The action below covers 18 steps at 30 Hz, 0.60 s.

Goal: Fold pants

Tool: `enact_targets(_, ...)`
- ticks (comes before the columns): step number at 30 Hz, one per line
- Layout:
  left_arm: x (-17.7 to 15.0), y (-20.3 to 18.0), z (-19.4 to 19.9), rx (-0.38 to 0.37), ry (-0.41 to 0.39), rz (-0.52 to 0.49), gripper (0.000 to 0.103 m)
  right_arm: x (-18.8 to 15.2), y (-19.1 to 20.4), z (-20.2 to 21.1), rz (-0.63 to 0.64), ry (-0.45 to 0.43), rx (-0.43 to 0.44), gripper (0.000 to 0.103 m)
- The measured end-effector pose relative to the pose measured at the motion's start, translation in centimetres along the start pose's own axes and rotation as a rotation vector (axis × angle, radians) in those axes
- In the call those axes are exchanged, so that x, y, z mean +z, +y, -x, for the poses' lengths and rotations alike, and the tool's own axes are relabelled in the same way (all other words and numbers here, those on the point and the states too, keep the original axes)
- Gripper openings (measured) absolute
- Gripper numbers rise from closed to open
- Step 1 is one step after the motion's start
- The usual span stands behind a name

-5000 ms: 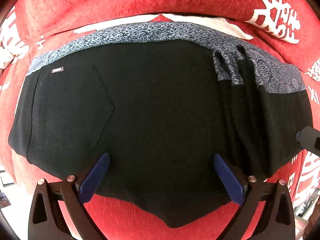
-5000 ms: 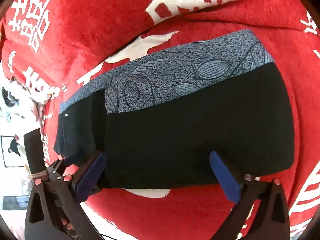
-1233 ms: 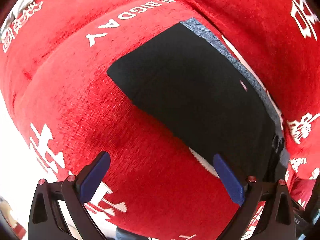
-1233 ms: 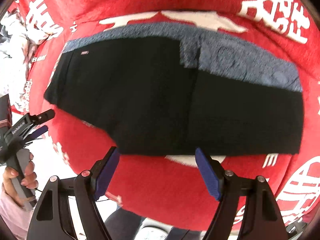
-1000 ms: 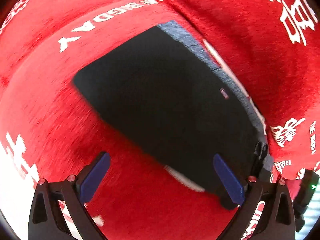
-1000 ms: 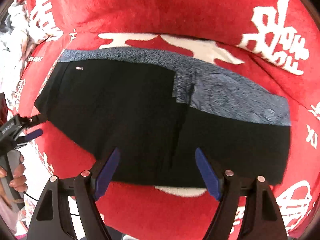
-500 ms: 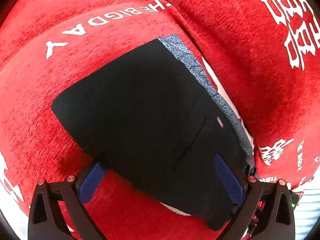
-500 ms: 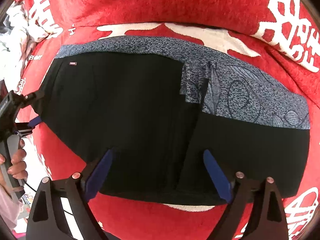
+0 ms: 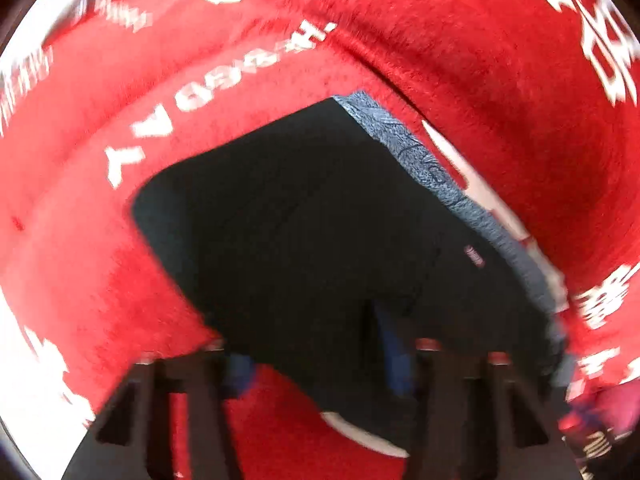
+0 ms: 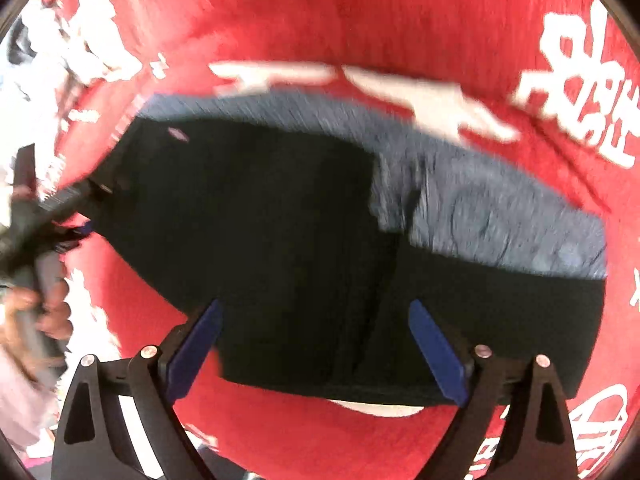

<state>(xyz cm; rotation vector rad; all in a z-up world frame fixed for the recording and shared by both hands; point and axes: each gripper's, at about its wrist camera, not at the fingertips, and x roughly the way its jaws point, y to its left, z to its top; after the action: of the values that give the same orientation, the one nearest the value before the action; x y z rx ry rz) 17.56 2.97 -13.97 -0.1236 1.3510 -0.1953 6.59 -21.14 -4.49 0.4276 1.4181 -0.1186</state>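
The black pants [image 9: 320, 240] with a grey patterned waistband [image 9: 432, 172] lie folded on a red blanket with white lettering. My left gripper [image 9: 320, 360] is at the pants' near edge; the frame is blurred, its fingers look closer together with the black cloth between them. In the right wrist view the pants [image 10: 300, 232] fill the middle, and the left gripper [image 10: 76, 208] meets their left corner. My right gripper [image 10: 316, 344] is open over the pants' near edge, its blue pads [image 10: 436, 352] wide apart and empty.
The red blanket [image 9: 120, 280] with white characters covers a soft cushion all round the pants. A raised red backrest [image 10: 360, 20] stands behind. The person's hand [image 10: 44, 312] holds the left gripper's handle at the left edge.
My left gripper has moved onto the pants' near left edge and its fingers have narrowed. My right gripper has stayed open at the near edge with a small shift.
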Motion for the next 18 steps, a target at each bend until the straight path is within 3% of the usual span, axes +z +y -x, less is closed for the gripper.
enact_targets(2,-0.8,-2.0,0.8,0.092,-0.069,-0.152,0.041,1.9,0.9,1.5,0.023,-0.015,0.043,0.096)
enact_targets(5,-3.8,-5.9,1.3,0.292,-0.205,-0.484,0.04,6.0,2.7,2.2,0.041,0.021,0.133,0.096)
enact_targets(7,-5.5,-7.1,1.3,0.364,-0.264,-0.62,0.04,8.8,4.6,1.9,0.05,0.052,0.191,0.096)
enact_targets(9,-6.4,-7.5,1.1,0.399,-0.298,-0.694,0.04,11.1,7.2,0.9,0.067,0.082,0.265,0.096)
enact_targets(11,-6.4,-7.4,1.1,0.406,-0.307,-0.717,0.04,13.1,10.6,-1.0,0.11,0.17,0.326,0.096)
enact_targets(16,-6.1,-7.6,0.8,0.389,-0.31,-0.722,0.04,14.6,18.8,-5.4,0.335,0.309,0.232,0.096)
enact_targets(18,-6.4,-7.6,1.0,0.383,-0.313,-0.718,0.04,14.3,21.4,-7.4,0.394,0.373,0.241,0.096)
